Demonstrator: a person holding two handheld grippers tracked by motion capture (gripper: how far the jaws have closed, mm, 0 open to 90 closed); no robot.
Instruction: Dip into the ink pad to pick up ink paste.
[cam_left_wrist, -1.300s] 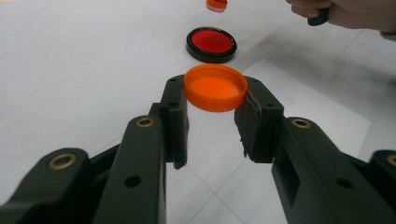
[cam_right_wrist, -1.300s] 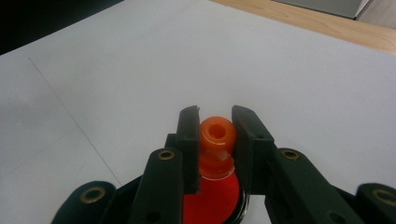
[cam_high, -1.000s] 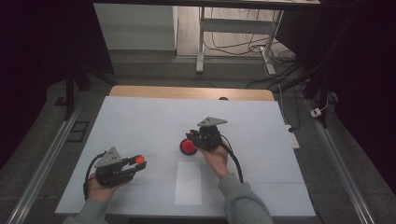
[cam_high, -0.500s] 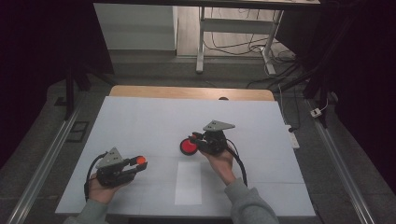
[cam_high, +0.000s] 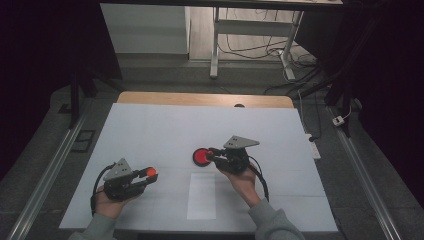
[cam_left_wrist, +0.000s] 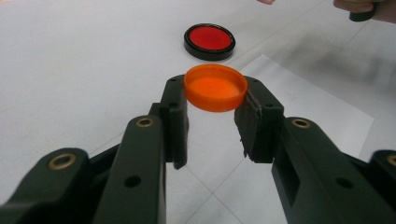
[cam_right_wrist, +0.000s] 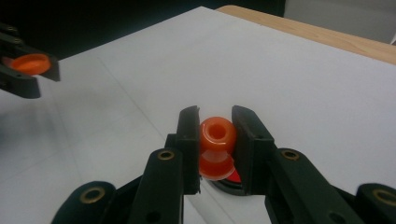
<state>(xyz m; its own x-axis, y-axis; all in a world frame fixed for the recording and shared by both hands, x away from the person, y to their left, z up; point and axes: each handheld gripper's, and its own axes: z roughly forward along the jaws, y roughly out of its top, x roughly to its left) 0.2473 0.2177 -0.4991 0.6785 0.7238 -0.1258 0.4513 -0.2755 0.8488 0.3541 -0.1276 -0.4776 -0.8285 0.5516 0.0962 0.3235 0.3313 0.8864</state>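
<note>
High view: your right gripper (cam_high: 216, 154) has slid right since a second ago, fingers clamped on a small orange piece just over the red disc (cam_high: 201, 157); your left gripper (cam_high: 148, 175) hasn't budged. Left gripper view: fingers (cam_left_wrist: 173, 109) clamp the orange cap (cam_left_wrist: 215, 87), disc beyond the tips. Right gripper view: orange spool-shaped piece (cam_right_wrist: 216, 148) pinched between fingers (cam_right_wrist: 188, 135), disc under it, so it's probably ready to set down or mate with the cap.

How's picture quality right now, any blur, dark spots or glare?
High view: room dark, table evenly lit, no glare. Left gripper view: orange cap sharp, the hand at top right smeared. Right gripper view: orange piece sharp, left gripper soft.
</note>
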